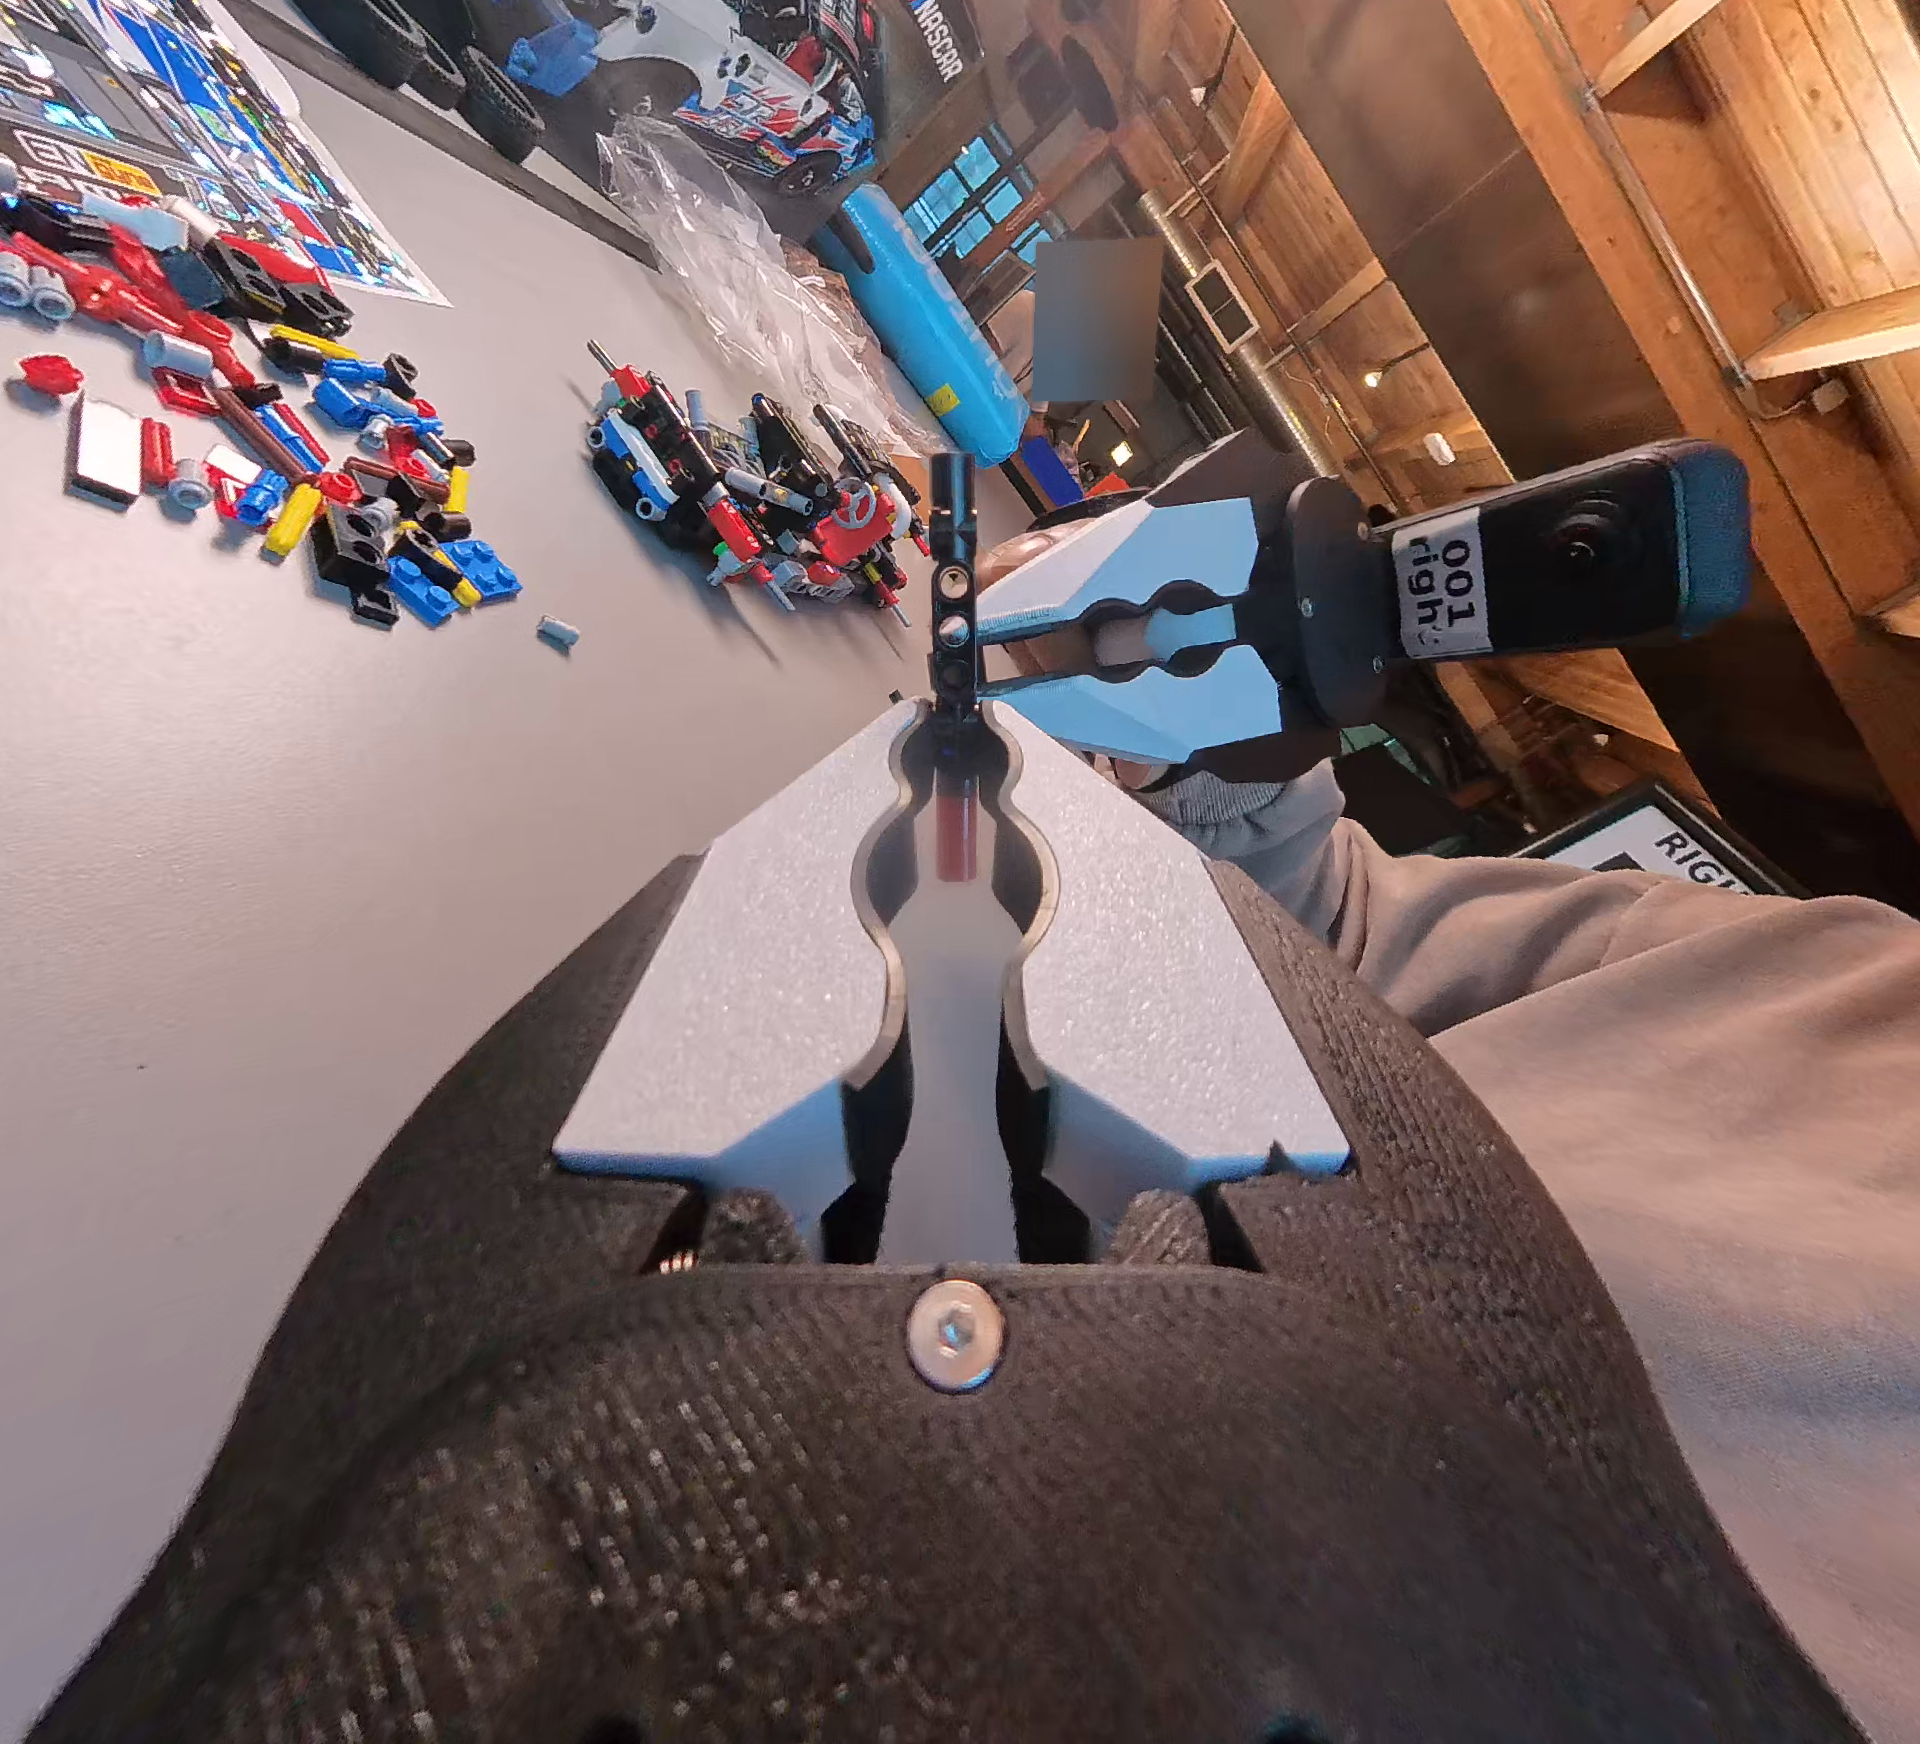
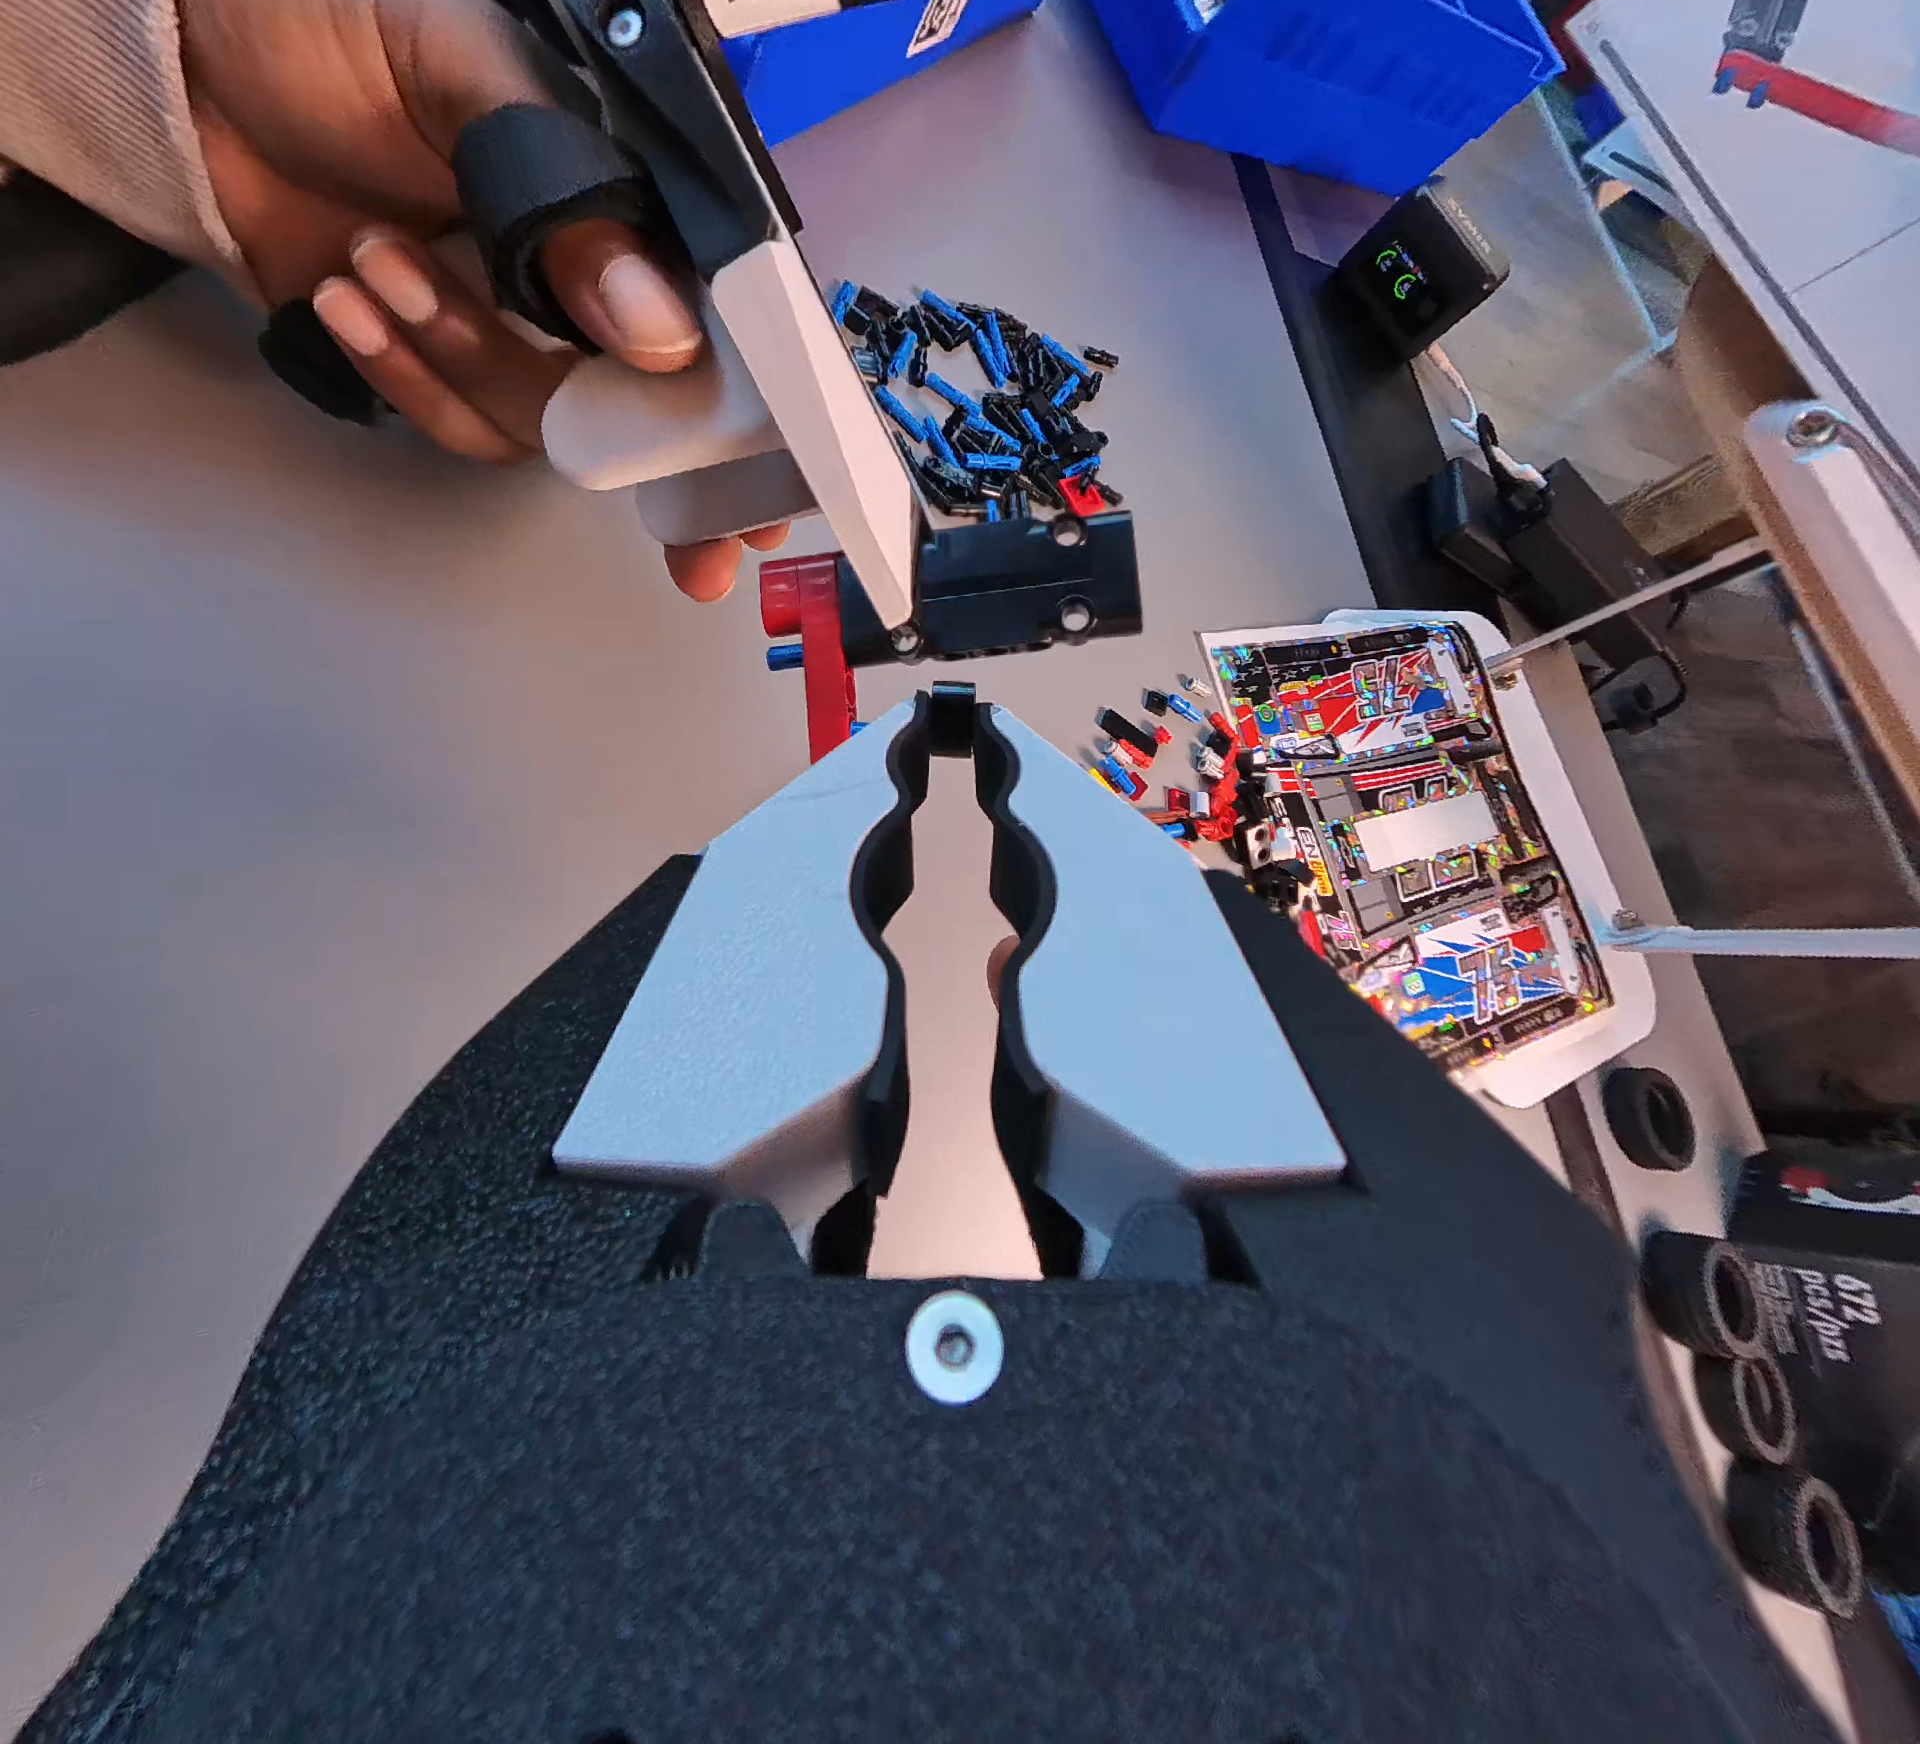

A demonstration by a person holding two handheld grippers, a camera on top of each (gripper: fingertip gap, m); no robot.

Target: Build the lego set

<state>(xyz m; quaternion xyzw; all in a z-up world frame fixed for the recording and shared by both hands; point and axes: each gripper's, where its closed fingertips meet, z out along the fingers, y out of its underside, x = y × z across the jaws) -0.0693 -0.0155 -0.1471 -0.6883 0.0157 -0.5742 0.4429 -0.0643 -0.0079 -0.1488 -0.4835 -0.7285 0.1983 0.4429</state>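
Above the table [image 1: 312, 863], 2 tools: left tool [image 1: 951, 707] grips 1 black-red assy [image 1: 952, 593], right tool [image 2: 953, 707] pinches 1 black pin [image 2: 952, 720].

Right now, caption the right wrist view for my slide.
Right claw pinching a small black pin beside the left claw's black beam assembly.
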